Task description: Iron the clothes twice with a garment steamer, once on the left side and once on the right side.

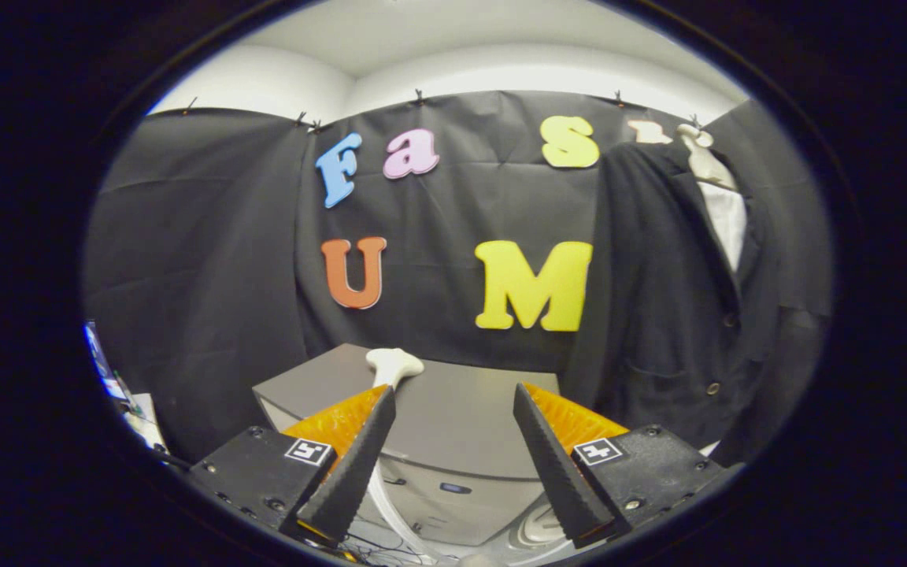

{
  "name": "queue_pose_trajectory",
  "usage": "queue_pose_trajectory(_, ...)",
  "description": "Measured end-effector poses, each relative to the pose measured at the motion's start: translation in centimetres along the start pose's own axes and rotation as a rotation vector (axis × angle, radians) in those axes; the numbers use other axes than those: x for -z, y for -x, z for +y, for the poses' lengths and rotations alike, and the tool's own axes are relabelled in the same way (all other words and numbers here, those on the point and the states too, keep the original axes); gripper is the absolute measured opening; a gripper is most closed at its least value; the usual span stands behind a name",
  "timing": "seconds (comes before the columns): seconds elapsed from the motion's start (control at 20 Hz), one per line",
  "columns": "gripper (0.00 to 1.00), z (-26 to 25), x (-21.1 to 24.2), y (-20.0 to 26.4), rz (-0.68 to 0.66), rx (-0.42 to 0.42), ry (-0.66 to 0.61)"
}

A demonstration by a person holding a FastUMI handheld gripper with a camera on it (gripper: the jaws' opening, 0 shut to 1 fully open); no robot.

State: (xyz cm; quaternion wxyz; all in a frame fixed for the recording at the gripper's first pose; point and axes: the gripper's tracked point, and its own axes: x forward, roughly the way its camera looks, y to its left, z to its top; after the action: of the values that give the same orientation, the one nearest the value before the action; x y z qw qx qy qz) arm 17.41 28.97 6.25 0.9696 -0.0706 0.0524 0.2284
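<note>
Fingers [453, 465] stand wide apart with nothing between them; I have hold of nothing yet. Just ahead, a grey box-like unit [453, 409] sits low in front of me, and I take it for the steamer's base, though I can't be sure. On its top, near the far edge, rests a pale steamer head [394, 364], and a pale hose [390, 504] runs down from it past the inner side of my left finger toward the base's front.

What the coming move turns on, as I judge it: the steamer head lies ahead and a little left of the gap between my fingers, just beyond the tip of the left one, with its handle seeming to point back toward me. So I would need to shift left and forward to bring it between the fingers.

The dark jacket [674, 315] hangs upright on a pale hanger [701, 157] well off to the right, over a white shirt [729, 220], beyond the right finger. No steaming pass looks begun; picking up the steamer head comes first.
</note>
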Motion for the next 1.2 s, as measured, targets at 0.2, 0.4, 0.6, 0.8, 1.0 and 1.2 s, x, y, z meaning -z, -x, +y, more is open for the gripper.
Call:
queue_pose_trajectory(0.2,0.96,4.4,1.2,-6.9,0.068,-0.084,0.054)
queue_pose_trajectory(0.4,0.95,7.7,4.5,-12.7,0.171,-0.129,0.096)
queue_pose_trajectory(0.6,0.92,9.0,7.6,-17.1,0.264,-0.133,0.1)
queue_pose_trajectory(0.8,0.79,8.8,10.0,-19.4,0.365,-0.126,0.05)
queue_pose_trajectory(1.0,0.58,9.0,10.0,-19.6,0.384,-0.138,-0.021)
queue_pose_trajectory(1.2,0.48,9.8,9.7,-19.5,0.369,-0.125,-0.009)
